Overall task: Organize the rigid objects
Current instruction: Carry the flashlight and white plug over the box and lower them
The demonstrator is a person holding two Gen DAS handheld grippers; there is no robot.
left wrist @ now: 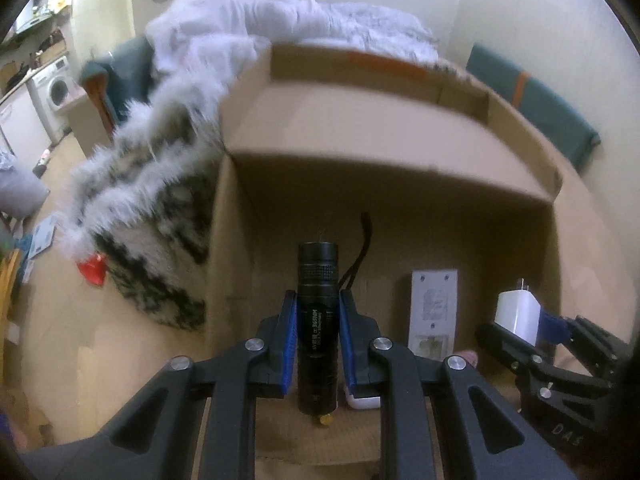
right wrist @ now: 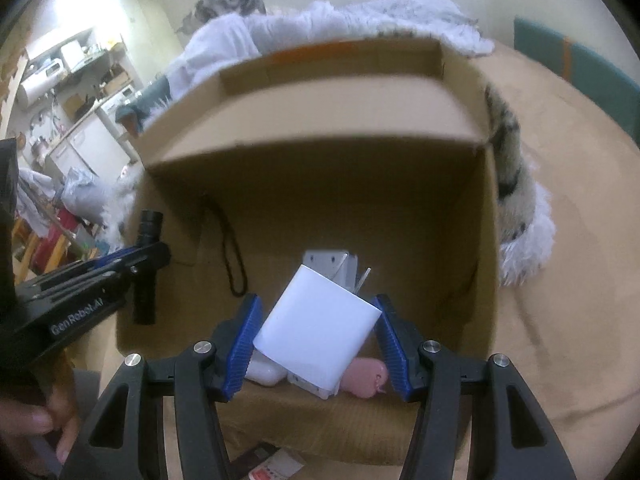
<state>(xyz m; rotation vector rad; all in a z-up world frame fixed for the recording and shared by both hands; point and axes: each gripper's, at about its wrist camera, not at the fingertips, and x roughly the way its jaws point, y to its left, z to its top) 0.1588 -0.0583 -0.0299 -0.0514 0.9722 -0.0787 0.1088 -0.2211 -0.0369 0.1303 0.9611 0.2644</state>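
Observation:
My left gripper is shut on a black flashlight with a dangling wrist strap, held over the open cardboard box. My right gripper is shut on a white plug charger, tilted, also over the box. The charger shows in the left wrist view at right; the flashlight shows in the right wrist view at left. In the box lie a white flat adapter, a small white case and a pink item.
A fluffy black-and-white blanket hangs beside the box's left side. White bedding lies behind the box. A green cushion stands at the back right. A red item lies on the floor at left.

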